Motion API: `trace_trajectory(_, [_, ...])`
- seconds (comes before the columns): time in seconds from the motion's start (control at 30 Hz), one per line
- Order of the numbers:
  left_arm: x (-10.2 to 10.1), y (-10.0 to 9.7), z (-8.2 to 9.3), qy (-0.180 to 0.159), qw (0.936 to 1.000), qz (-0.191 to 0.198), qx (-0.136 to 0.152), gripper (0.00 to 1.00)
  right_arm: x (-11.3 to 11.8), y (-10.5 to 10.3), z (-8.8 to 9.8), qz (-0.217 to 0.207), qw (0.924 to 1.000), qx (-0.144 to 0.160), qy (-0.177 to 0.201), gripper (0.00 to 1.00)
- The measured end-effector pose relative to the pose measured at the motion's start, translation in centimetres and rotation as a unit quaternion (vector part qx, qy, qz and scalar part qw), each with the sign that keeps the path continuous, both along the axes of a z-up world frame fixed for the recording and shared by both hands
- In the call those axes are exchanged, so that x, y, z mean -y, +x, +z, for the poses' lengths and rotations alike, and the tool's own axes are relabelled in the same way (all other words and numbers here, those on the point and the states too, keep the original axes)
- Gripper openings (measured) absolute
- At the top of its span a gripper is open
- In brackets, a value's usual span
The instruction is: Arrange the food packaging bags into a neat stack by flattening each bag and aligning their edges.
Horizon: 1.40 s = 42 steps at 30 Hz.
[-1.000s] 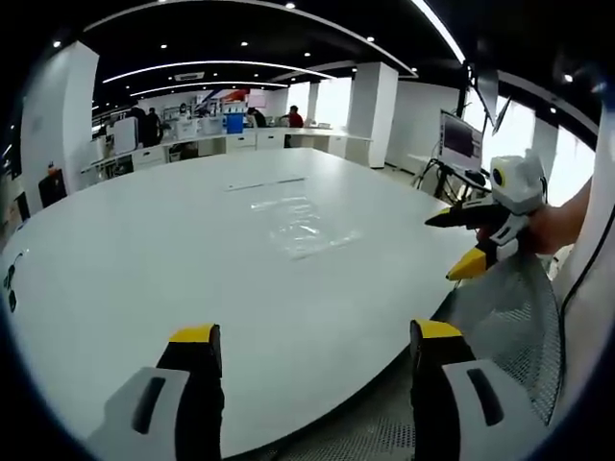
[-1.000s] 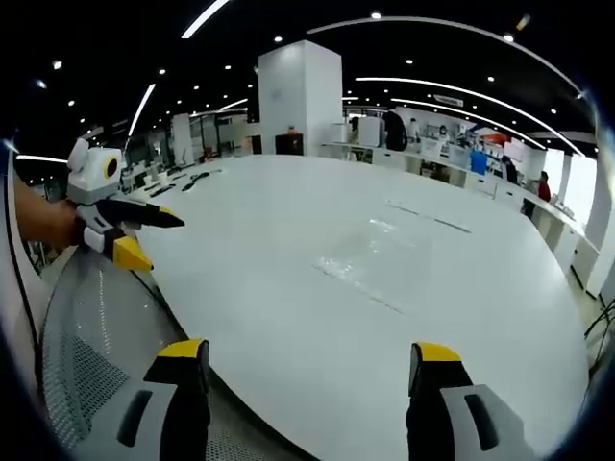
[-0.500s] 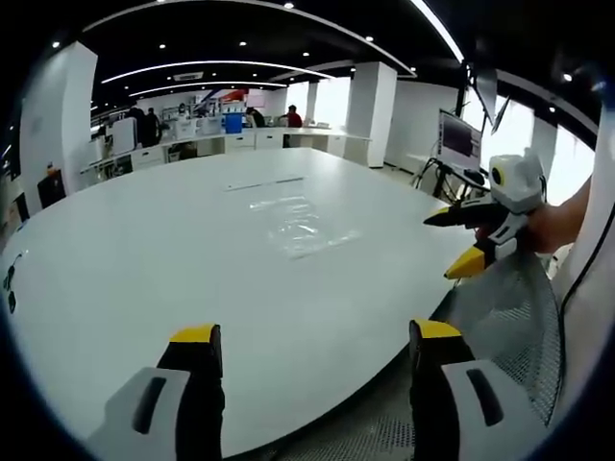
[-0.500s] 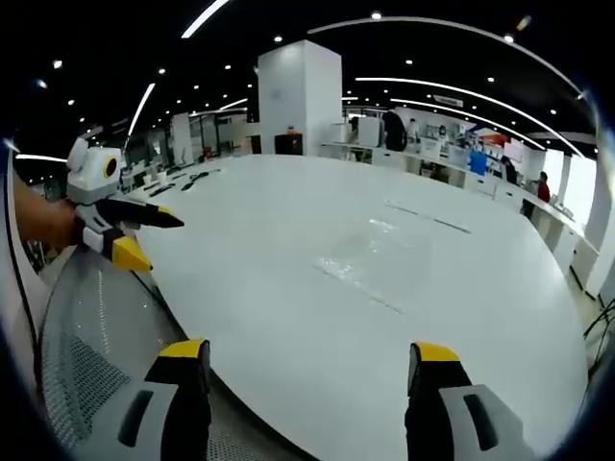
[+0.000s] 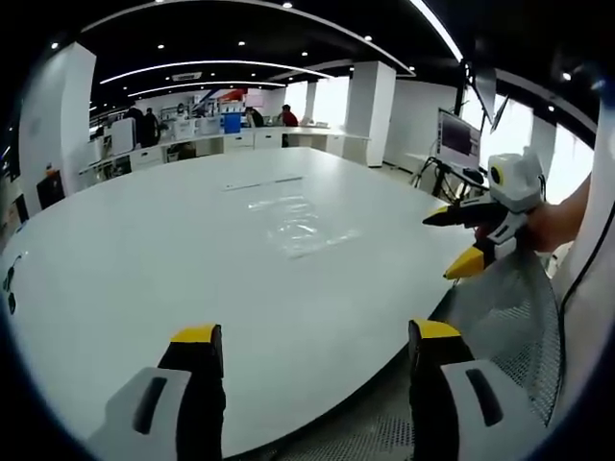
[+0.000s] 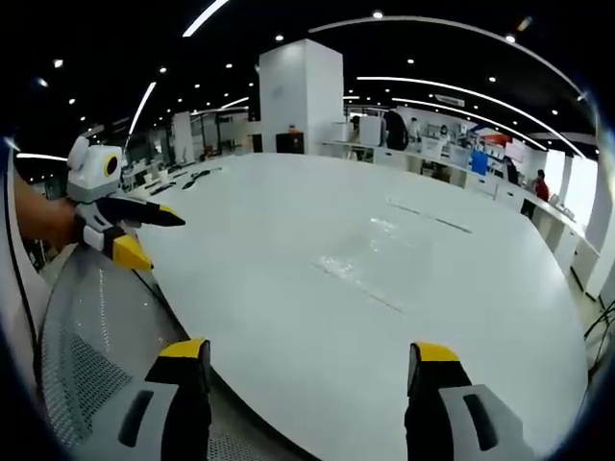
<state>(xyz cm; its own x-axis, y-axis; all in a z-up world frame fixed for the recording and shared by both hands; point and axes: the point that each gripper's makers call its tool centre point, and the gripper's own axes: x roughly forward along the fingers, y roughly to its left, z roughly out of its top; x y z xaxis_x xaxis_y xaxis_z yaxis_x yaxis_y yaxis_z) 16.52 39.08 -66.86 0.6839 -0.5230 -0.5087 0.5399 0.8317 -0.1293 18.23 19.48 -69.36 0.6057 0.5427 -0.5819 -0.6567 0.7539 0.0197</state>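
Clear food packaging bags (image 5: 303, 228) lie flat near the middle of the big white table (image 5: 144, 259); in the right gripper view the bags (image 6: 370, 254) look like faint glossy sheets. My left gripper (image 5: 306, 336) is open over the table's near edge, nothing between its yellow-tipped jaws. My right gripper (image 6: 305, 348) is open too, also at the table's edge and well short of the bags. The right gripper (image 5: 463, 240) shows at the right of the left gripper view, and the left gripper (image 6: 139, 235) shows at the left of the right gripper view.
A thin strip (image 5: 264, 182) lies on the table beyond the bags. A mesh chair back (image 5: 509, 317) stands by the table's edge beside me. Desks, a monitor (image 5: 459, 139) and people fill the far room.
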Motion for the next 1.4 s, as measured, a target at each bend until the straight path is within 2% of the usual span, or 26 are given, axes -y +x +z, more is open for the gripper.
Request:
trace_trajectory(0.4, [-0.41,0.16,-0.67,0.004,1.0000,-0.004,-0.003,0.77,-0.26,-0.22,-0.03,0.005,1.0000,-0.003,-0.003,0.84])
trace_trajectory(1.4, [0.12,0.01,-0.19,0.007,0.9999,-0.007,0.008,0.74,-0.18,-0.37,-0.17,0.035,0.9991,-0.008,-0.023,0.80])
